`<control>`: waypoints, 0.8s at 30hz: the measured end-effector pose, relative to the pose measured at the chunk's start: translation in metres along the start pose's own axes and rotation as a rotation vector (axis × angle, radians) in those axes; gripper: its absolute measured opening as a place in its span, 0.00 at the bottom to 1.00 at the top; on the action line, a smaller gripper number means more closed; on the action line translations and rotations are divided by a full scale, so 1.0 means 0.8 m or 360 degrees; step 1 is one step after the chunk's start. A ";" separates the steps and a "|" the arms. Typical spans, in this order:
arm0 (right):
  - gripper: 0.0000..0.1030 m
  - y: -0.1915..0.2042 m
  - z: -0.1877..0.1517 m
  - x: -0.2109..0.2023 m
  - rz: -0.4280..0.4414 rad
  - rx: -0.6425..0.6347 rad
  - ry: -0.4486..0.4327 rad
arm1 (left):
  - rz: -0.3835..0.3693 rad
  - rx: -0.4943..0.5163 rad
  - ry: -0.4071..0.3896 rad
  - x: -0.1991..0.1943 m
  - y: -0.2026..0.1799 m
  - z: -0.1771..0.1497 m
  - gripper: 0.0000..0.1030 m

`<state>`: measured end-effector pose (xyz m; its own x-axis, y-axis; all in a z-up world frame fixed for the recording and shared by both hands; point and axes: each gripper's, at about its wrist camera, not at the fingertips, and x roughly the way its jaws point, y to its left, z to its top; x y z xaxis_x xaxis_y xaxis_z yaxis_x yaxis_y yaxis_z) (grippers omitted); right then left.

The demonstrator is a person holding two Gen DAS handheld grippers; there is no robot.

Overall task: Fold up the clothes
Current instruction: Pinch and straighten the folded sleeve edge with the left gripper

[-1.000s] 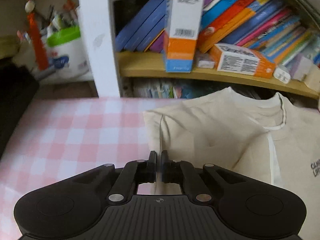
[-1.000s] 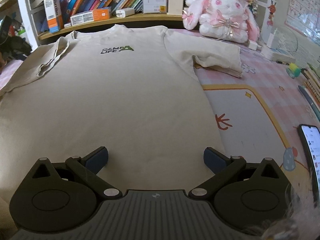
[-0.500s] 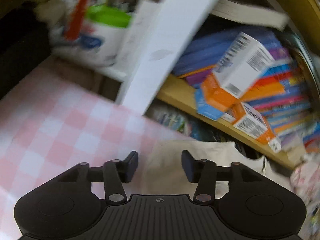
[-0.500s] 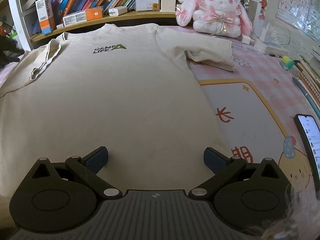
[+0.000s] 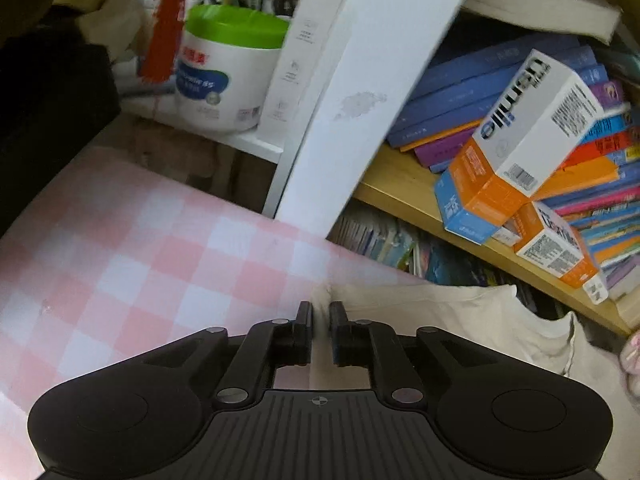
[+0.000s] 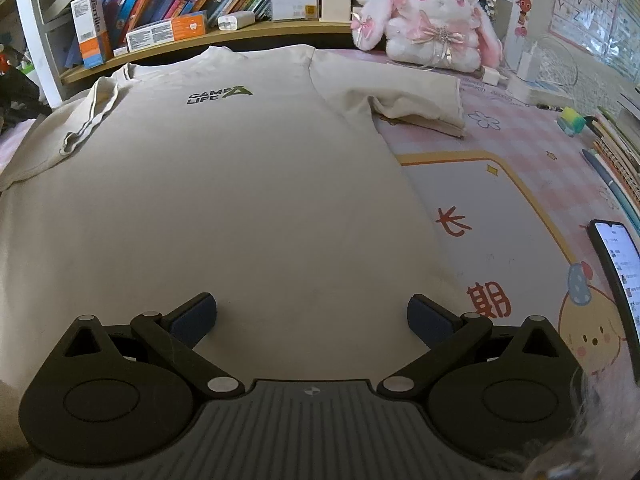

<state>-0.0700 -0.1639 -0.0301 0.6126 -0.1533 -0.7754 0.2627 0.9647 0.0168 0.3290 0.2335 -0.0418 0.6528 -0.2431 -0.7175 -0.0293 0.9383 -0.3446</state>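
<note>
Beige T-shirt [image 6: 224, 184] spread flat, front up, over pink checked tablecloth [image 5: 120, 264], collar toward bookshelf [image 5: 404, 188], green and black chest print readable from right wrist view. Left sleeve folded inward across left shoulder; right sleeve [image 6: 416, 104] lying out sideways on cloth, hem doubled under.

Left gripper [image 5: 320, 316]: jaws nearly together, having just been closing, with a raised pleat of sleeve-edge fabric pinched between the pads. Positioned at far left corner of garment, just short of white shelf upright [image 5: 360, 92]. Rest of shirt trailing off to right and below gripper body. Slight motion blur in this view.

Right gripper [image 6: 312, 312]: jaws spread wide, nothing between pads. Hovering over lower middle of shirt body, both fingertips above fabric; contact with cloth not determinable. Right side seam of garment running just beside right finger [image 6: 428, 316].

Surroundings: orange and white carton [image 5: 516, 148] leaning on bookshelf among slanted books; white tub with green lid [image 5: 228, 76] on lower white ledge to left. Pink and white plush rabbit [image 6: 428, 28] seated beyond right sleeve, apart from it. Printed desk mat [image 6: 500, 216] under right edge of shirt. Lit smartphone [image 6: 616, 272] at far right, well apart from garment.
</note>
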 end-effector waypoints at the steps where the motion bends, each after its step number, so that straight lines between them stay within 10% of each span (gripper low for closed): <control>1: 1.00 -0.001 0.000 0.000 0.0004 -0.0004 0.0001 | -0.0024 0.0049 -0.0018 -0.015 -0.007 -0.007 0.14; 10: 1.00 -0.003 0.001 0.004 0.0067 -0.0074 -0.0032 | -0.0220 0.0595 -0.0024 -0.119 -0.108 -0.119 0.28; 24: 1.00 -0.016 0.005 0.010 0.0269 -0.0279 -0.0110 | 0.0358 0.1031 -0.0067 -0.085 -0.222 -0.214 0.29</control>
<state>-0.0654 -0.1780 -0.0341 0.6879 0.0052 -0.7257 0.0223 0.9994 0.0282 0.1600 0.0413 -0.0357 0.7132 -0.0275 -0.7004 0.2822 0.9259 0.2510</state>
